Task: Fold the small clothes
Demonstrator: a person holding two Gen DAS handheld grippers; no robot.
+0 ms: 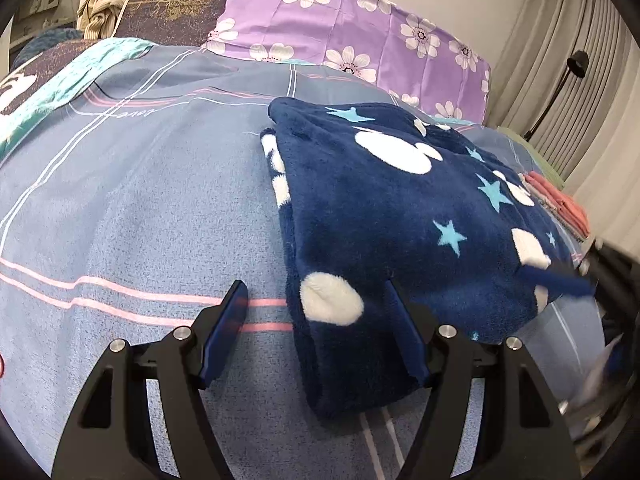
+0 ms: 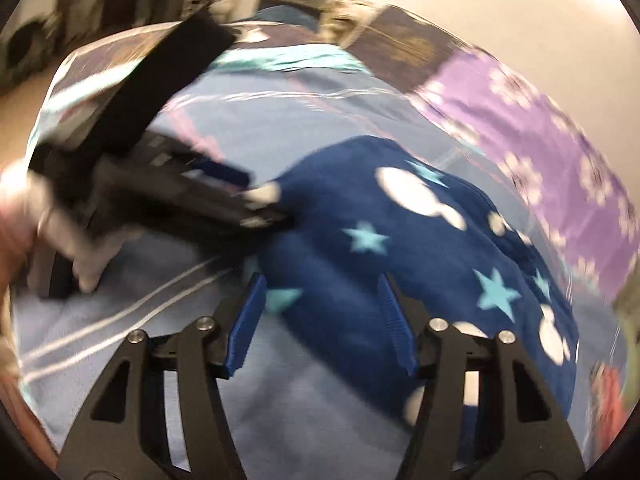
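The bed sheet (image 1: 132, 208), blue w/ pink and white stripes, took up most of both views, purple flowered pillow (image 1: 352, 32) at the far end. The navy fleece garment (image 1: 400, 216) w/ stars and white blobs lay on the sheet already doubled over, thick folded edge facing the left gripper (image 1: 316, 308). That gripper's jaws stood wide apart, nothing held, one finger on bare sheet and the other over the fleece's near corner. Right gripper (image 2: 320, 300) was also wide open and empty, hovering over the fleece's near edge; its view was blurry tbh. Imo for the next fold you'd want both grippers to pinch thru all layers near the corners, lift evenly, and not drag the bottom layer. Small folded orange cloth (image 1: 560, 204) sat beyond, to the right.
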